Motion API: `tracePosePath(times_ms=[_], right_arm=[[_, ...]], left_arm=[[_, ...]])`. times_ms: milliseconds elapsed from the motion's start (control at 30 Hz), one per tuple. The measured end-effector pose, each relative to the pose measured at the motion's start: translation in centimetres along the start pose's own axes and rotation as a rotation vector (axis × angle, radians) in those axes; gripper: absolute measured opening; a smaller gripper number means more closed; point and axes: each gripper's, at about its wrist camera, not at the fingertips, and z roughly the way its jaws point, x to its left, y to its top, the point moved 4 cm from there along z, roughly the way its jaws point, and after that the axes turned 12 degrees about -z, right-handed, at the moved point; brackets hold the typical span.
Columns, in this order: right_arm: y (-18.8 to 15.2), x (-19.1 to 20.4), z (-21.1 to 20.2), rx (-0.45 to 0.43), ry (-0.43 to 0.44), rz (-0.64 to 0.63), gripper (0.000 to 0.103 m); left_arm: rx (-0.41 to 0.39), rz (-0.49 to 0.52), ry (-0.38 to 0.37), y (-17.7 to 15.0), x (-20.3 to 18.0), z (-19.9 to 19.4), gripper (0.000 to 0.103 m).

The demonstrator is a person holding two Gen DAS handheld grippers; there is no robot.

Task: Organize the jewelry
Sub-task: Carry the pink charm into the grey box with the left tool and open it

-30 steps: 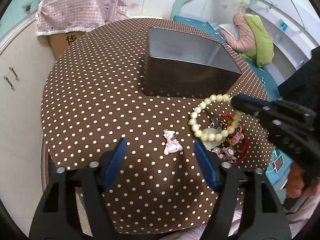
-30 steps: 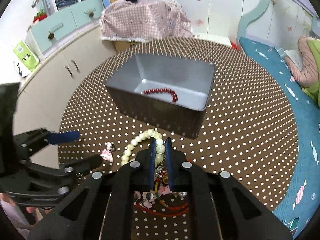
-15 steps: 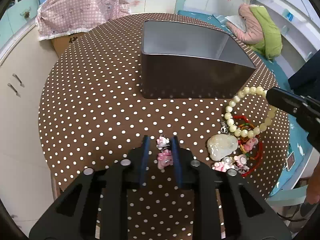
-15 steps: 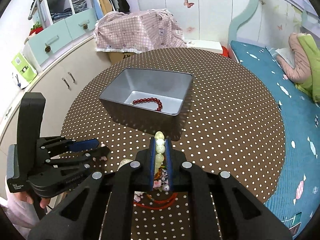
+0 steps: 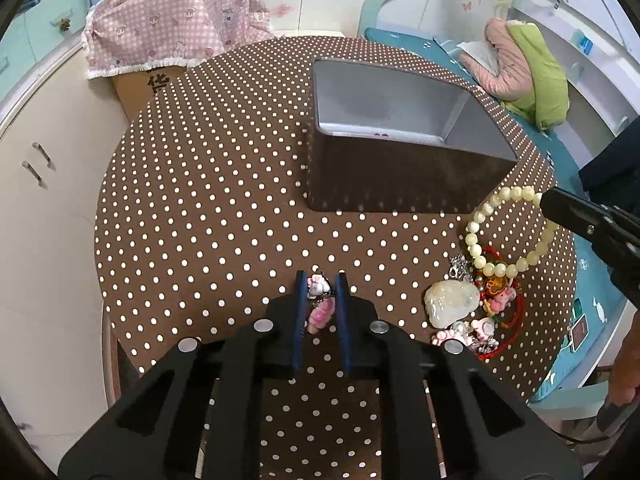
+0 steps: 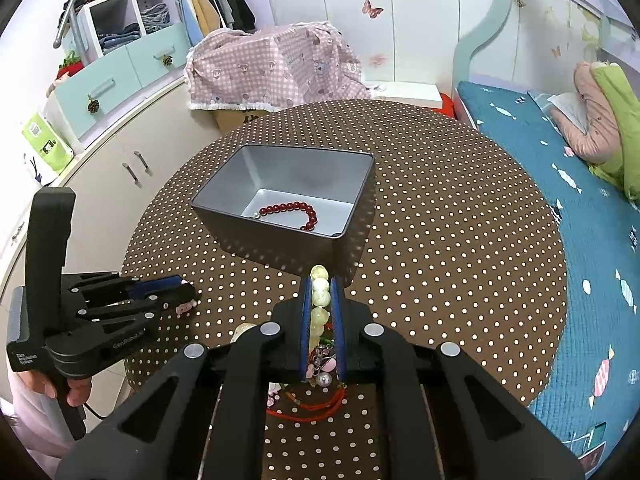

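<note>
A small pink and white charm [image 5: 320,307] lies on the dotted brown table [image 5: 200,200], and my left gripper [image 5: 319,280] is shut on it. My right gripper [image 6: 320,280] is shut on a cream bead bracelet [image 6: 321,297], which hangs as a loop [image 5: 486,210] above the jewelry pile [image 5: 486,320]. In the left wrist view the right gripper [image 5: 550,202] comes in from the right edge. The grey tin [image 6: 280,245] stands just beyond both grippers with a red bead bracelet [image 6: 298,208] on its floor.
The pile holds a pale stone [image 5: 450,303], red cords and small charms near the table's right edge. A box under pink checked cloth [image 6: 276,68] stands behind the table. White cabinets [image 5: 36,200] are on the left, a blue bed [image 6: 560,184] on the right.
My left gripper went from wide open around the pink charm to shut on it. The right gripper lifted the cream bracelet off the pile.
</note>
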Motion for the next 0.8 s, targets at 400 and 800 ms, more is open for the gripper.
tracePosePath(times_ms=[400, 800], right_arm=[[1.4, 0.2, -1.2, -0.044, -0.01, -0.017, 0.009], [2.2, 0.1, -1.7, -0.067, -0.024, -0.025, 0.009]], left_arm=[[-0.058, 0.022, -0.037, 2.4, -1.1, -2.5, 0.01], [-0.028, 0.005, -0.064, 1.2, 0.3, -2.8, 0.01]])
